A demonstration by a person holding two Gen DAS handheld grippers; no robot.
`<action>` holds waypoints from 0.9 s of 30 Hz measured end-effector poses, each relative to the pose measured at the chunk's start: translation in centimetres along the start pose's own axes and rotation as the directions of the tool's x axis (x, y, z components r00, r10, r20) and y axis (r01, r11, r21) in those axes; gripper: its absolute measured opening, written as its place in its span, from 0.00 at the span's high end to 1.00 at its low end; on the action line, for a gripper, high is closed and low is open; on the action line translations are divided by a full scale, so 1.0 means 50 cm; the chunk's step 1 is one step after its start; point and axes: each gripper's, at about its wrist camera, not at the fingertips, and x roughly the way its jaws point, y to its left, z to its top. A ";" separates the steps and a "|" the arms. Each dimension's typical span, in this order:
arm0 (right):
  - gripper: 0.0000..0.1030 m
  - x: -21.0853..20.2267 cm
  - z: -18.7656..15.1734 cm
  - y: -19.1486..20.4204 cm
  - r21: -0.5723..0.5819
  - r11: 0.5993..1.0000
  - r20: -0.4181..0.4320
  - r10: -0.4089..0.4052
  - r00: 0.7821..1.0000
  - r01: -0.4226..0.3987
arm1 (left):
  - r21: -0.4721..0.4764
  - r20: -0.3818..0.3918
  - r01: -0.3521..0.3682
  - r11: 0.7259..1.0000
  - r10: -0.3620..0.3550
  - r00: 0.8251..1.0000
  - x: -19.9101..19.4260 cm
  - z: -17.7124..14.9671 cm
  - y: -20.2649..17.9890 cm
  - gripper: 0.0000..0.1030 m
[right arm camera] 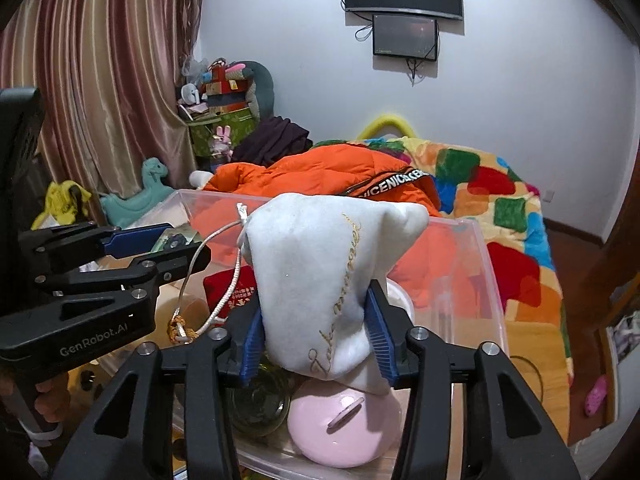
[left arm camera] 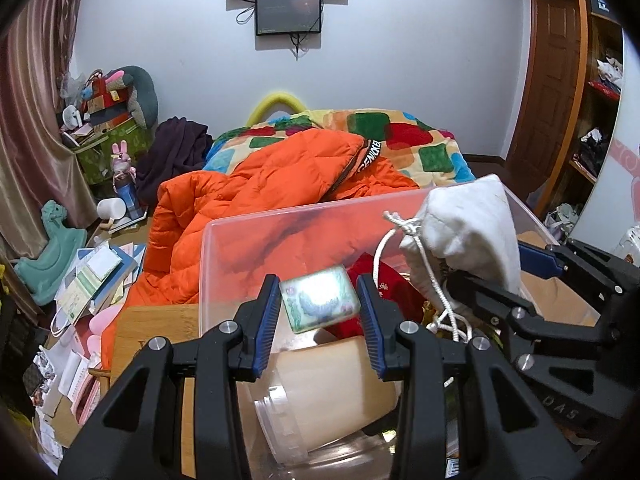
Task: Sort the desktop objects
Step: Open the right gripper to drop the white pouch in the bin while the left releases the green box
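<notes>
A clear plastic bin [left arm camera: 240,248] holds sorted items; it also shows in the right wrist view [right arm camera: 472,280]. My left gripper [left arm camera: 318,300] is open above the bin. A small green patterned packet [left arm camera: 318,300] sits between its pads, blurred and not touching them. My right gripper [right arm camera: 314,320] is shut on a white drawstring pouch [right arm camera: 316,260] with gold script, held over the bin. The pouch also shows in the left wrist view [left arm camera: 468,224] with its cord hanging. The left gripper shows in the right wrist view [right arm camera: 160,248] to the left of the pouch.
Inside the bin lie a red pouch [left arm camera: 380,280], a beige cylinder [left arm camera: 332,380], a pink round lid [right arm camera: 340,428] and a glass jar [right arm camera: 260,400]. Behind is a bed with an orange jacket [left arm camera: 260,200] and colourful blanket [right arm camera: 500,200]. Clutter covers the floor at left [left arm camera: 80,300].
</notes>
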 end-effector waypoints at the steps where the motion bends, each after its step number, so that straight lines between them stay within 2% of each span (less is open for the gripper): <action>1: 0.53 -0.002 0.000 0.002 -0.007 1.000 0.001 -0.007 1.000 0.007 | 0.006 0.002 -0.001 1.000 0.001 1.000 -0.003 -0.001 -0.001 0.63; 4: 0.46 -0.011 0.002 0.009 -0.016 1.000 0.014 -0.024 1.000 0.024 | 0.015 0.006 -0.003 1.000 0.003 1.000 -0.008 0.001 -0.006 0.63; 6: 0.34 -0.022 0.003 0.012 -0.023 0.998 0.036 -0.062 0.997 0.063 | 0.012 0.013 -0.003 1.000 0.003 1.000 -0.015 0.004 -0.005 0.63; 9: 0.23 -0.046 0.004 0.021 -0.037 0.993 0.077 -0.109 0.991 0.112 | 0.004 0.026 0.001 1.000 -0.002 1.000 -0.031 0.007 -0.004 0.62; 17: 0.16 -0.111 0.005 0.017 -0.007 0.987 0.113 -0.160 0.981 0.162 | 0.024 0.085 -0.016 1.000 0.013 0.996 -0.102 0.004 -0.019 0.43; 23: 0.14 -0.174 -0.012 0.001 0.045 0.983 0.131 -0.183 0.974 0.178 | 0.043 0.130 -0.018 0.999 0.012 0.991 -0.168 -0.013 -0.036 0.30; 27: 0.07 -0.212 -0.031 -0.012 0.086 0.979 0.136 -0.196 0.971 0.185 | 0.048 0.142 -0.006 0.999 0.000 0.990 -0.201 -0.031 -0.046 0.28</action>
